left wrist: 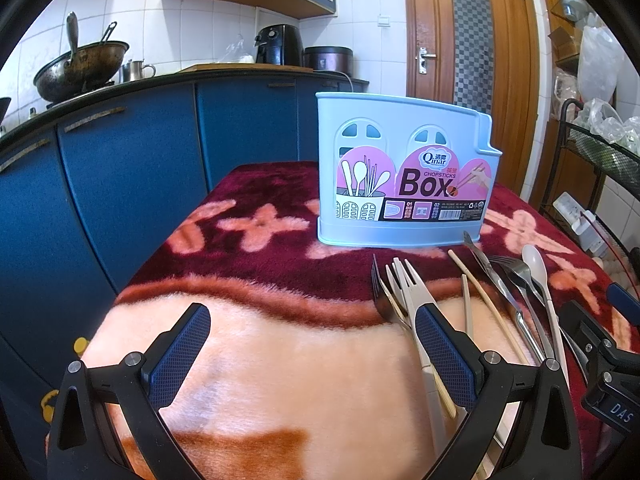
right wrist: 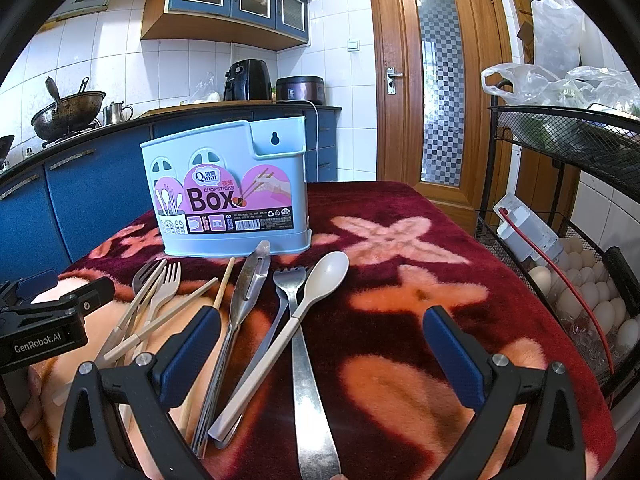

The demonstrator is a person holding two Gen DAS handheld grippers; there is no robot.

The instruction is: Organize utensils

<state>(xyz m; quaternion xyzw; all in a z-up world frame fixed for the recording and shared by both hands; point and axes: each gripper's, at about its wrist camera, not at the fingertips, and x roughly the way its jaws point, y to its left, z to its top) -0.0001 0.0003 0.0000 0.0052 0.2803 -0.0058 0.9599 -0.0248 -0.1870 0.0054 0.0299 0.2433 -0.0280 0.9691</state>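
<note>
A pale blue chopsticks box (left wrist: 404,168) stands upright on the blanket-covered table; it also shows in the right wrist view (right wrist: 228,192). In front of it lie several utensils: a beige plastic fork (left wrist: 412,292), wooden chopsticks (left wrist: 486,300), steel tongs (right wrist: 244,300), a steel fork (right wrist: 300,340) and a beige spoon (right wrist: 316,288). My left gripper (left wrist: 314,320) is open and empty, left of the utensils, its right finger over the beige fork. My right gripper (right wrist: 322,324) is open and empty, low over the spoon and steel fork handles.
The table carries a red and pink plush blanket (right wrist: 400,280). Blue kitchen cabinets (left wrist: 120,184) stand to the left and behind. A black wire rack (right wrist: 580,240) with eggs and plastic bags stands at the right edge. A wooden door (right wrist: 436,92) is behind.
</note>
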